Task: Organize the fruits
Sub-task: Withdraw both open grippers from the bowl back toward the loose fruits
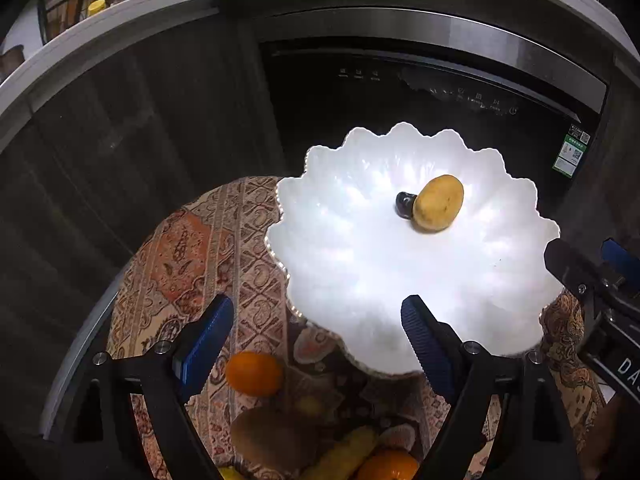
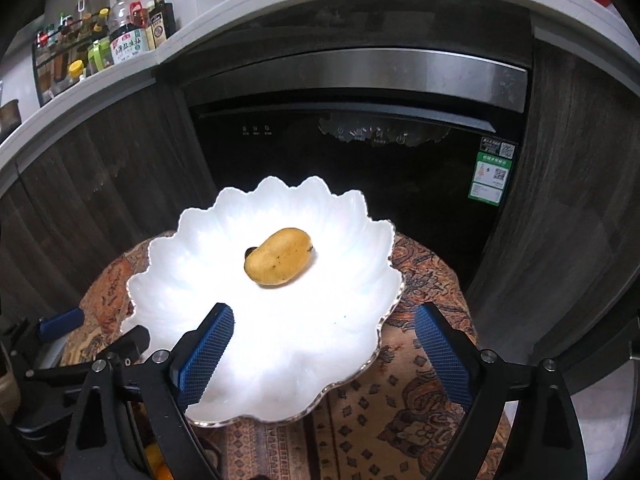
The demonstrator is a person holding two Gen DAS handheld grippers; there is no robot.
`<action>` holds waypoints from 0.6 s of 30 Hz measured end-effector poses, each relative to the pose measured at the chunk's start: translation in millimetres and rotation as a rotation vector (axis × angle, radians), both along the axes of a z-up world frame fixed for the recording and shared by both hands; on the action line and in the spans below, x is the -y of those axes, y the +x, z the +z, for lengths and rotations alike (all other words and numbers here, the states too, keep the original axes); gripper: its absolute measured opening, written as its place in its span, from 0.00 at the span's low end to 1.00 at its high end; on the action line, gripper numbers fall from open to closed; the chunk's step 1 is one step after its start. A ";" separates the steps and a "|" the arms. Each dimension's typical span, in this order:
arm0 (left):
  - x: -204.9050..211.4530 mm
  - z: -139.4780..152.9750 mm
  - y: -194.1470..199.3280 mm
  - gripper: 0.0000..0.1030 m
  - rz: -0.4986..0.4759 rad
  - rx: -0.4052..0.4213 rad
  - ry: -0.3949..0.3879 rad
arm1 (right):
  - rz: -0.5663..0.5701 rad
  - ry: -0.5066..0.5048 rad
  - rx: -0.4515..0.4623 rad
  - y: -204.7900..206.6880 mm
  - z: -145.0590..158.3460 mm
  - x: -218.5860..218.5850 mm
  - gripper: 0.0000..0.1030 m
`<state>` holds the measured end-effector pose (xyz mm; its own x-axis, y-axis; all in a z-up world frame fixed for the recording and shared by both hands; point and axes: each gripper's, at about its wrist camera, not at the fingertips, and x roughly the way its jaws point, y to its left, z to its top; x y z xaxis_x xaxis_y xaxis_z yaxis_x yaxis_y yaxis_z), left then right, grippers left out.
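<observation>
- Fruits are split between two spots: a couple sit on the big white scalloped plate (image 1: 360, 280), the rest are bunched on the patterned tablecloth (image 1: 200, 248) at the bottom of the left wrist view.
- Dark appliance door (image 2: 360, 168) with a steel strip fills the upper middle of both views, green sticker on its right side. Dark wood cabinet fronts (image 2: 100, 184) sit to the left of it.
- White countertop (image 2: 120, 76) arcs across the top, with a rack of sauce bottles (image 2: 120, 32) in the upper left of the right wrist view.
- That plate takes up the centre of the right wrist view and the right half of the left one, resting on the cloth.
- Left gripper (image 1: 318, 332): jaws spread wide, nothing between them. One blue pad hangs over the cloth, the other over the plate's near rim.
- Right gripper (image 2: 324, 340): also wide apart and empty, left pad over the plate, right pad over the cloth. It pokes into the right edge of the left wrist view too.
- Yellow mango (image 2: 278, 262) lies near the plate's middle.
- Kiwi (image 1: 268, 436), brown and fuzzy, is at the bottom centre of the left view, just below an orange (image 1: 254, 372).
- Another orange (image 1: 386, 466) and a yellowish fruit (image 1: 344, 454) (can't tell which kind) sit at the very bottom edge.
- Small dark fruit (image 1: 405, 204) touches the mango's left side, mostly hidden behind it in the right view.
</observation>
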<state>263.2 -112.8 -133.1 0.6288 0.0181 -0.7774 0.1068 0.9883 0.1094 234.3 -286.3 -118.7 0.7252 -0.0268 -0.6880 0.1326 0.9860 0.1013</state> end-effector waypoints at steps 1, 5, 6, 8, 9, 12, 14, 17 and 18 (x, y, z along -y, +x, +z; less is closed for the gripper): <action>-1.9 1.2 -3.0 0.83 0.003 0.001 -0.002 | 0.001 -0.005 -0.001 -2.0 0.9 -1.2 0.90; -8.2 4.7 -14.9 0.83 0.012 -0.003 -0.007 | 0.003 -0.004 -0.003 -8.2 5.5 -4.5 0.90; -9.8 5.5 -17.8 0.83 0.013 -0.003 -0.008 | -0.001 -0.006 -0.001 -9.9 7.3 -5.2 0.90; -14.1 8.1 -25.2 0.83 0.016 -0.002 -0.009 | -0.004 -0.008 0.005 -15.1 12.8 -8.5 0.90; -16.6 9.5 -29.3 0.83 0.016 -0.002 -0.009 | -0.003 -0.009 0.007 -16.6 14.5 -9.4 0.90; -24.6 13.8 -40.1 0.83 0.020 -0.001 -0.006 | 0.004 -0.014 0.010 -22.5 21.5 -16.6 0.90; -31.2 17.6 -47.4 0.83 0.023 0.002 -0.004 | 0.018 -0.005 0.005 -24.8 26.6 -23.1 0.90; -41.7 22.8 -54.8 0.83 0.033 0.003 -0.006 | 0.047 -0.010 0.004 -27.8 34.5 -36.1 0.90; -45.2 24.3 -56.6 0.83 0.037 0.003 -0.007 | 0.054 -0.015 0.004 -29.7 36.6 -40.2 0.90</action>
<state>206.6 -67.6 -108.9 0.6303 0.0363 -0.7755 0.0695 0.9923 0.1029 204.7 -246.1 -82.1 0.7287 0.0021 -0.6848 0.0784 0.9932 0.0864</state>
